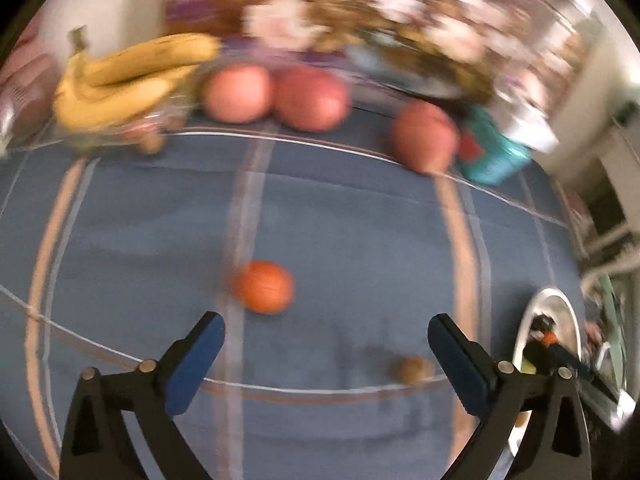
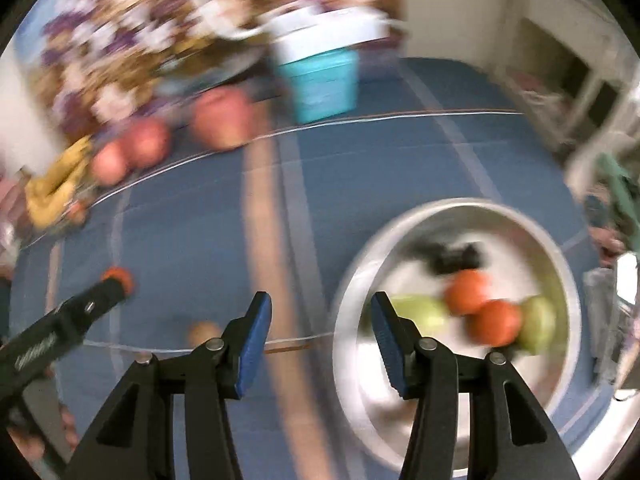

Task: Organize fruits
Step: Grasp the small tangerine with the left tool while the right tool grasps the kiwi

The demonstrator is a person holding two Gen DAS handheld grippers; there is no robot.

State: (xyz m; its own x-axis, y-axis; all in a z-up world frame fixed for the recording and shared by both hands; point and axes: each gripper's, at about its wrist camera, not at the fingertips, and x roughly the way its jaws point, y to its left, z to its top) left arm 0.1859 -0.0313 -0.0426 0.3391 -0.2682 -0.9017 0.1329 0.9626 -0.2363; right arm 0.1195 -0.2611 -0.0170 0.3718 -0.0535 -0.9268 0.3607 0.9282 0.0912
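Both views are blurred by motion. My left gripper point(image 1: 326, 336) is open and empty above the blue tablecloth, just behind a small orange fruit point(image 1: 265, 287). A small brown nut-like fruit point(image 1: 410, 369) lies near its right finger. My right gripper point(image 2: 320, 316) is open and empty at the left rim of a white bowl point(image 2: 560, 264) that holds two orange fruits point(image 2: 466, 291) and green fruits point(image 2: 420, 312). Bananas point(image 1: 128, 80) and three red apples point(image 1: 310, 98) lie at the back of the table.
A teal and white box point(image 2: 320, 80) stands behind the apples. The bowl's rim point(image 1: 560, 308) shows at the right edge of the left wrist view. The left tool's body point(image 2: 60, 328) crosses the lower left of the right wrist view. A flowered cloth hangs behind.
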